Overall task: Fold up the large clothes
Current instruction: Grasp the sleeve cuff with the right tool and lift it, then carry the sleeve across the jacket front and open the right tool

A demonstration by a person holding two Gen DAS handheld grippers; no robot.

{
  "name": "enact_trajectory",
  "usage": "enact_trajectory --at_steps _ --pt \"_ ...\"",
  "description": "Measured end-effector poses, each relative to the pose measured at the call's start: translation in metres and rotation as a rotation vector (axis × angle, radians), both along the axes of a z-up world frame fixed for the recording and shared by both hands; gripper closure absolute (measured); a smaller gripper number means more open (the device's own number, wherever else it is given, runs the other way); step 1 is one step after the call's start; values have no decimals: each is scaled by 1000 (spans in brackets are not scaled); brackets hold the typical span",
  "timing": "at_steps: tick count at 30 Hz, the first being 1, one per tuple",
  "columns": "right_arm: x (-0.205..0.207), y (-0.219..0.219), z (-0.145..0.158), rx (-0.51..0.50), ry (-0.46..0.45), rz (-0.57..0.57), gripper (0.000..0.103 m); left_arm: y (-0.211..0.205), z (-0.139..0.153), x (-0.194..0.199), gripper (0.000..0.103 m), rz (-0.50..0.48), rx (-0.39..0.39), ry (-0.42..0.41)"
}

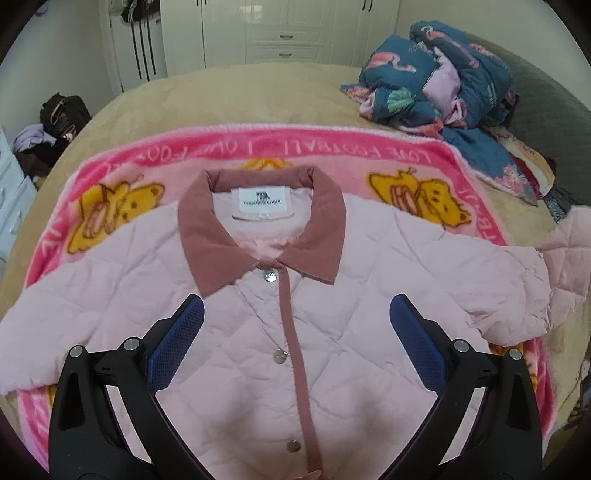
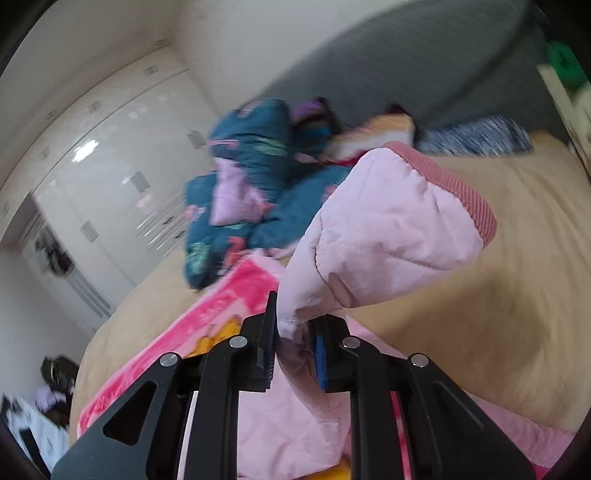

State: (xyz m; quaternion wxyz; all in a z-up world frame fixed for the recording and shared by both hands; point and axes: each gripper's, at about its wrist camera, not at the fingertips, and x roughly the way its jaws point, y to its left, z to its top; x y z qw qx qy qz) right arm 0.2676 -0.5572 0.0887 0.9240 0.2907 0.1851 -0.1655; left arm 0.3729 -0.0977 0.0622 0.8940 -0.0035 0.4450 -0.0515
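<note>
A pale pink quilted jacket [image 1: 229, 325] with a dusty-rose collar [image 1: 207, 236] and snap placket lies face up on a pink cartoon blanket [image 1: 122, 173]. My left gripper [image 1: 297, 314] is open and empty, hovering over the jacket's chest, one blue pad on each side of the placket. My right gripper [image 2: 293, 332] is shut on the jacket's sleeve [image 2: 388, 236] and holds it lifted above the bed, the ribbed rose cuff [image 2: 458, 192] pointing up and away. The lifted sleeve also shows at the right edge of the left wrist view [image 1: 569, 258].
The blanket lies on a tan bed [image 1: 236, 92]. A heap of blue flamingo-print bedding [image 1: 436, 77] sits at the far right by a grey headboard [image 1: 554, 110]. White wardrobes [image 1: 258, 29] stand behind. Bags and clothes [image 1: 55, 118] lie on the floor at the left.
</note>
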Motion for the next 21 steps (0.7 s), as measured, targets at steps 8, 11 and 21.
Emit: enact_trajectory --at_steps 8,11,21 --pt "17 72 51 -144 -51 134 87 30 33 -19 8 -6 -45 -53" --pt "20 98 65 -186 -76 180 87 43 41 -23 8 -1 -62 -64" --pt "35 168 94 -279 -107 317 87 89 58 -32 9 46 -134 -87"
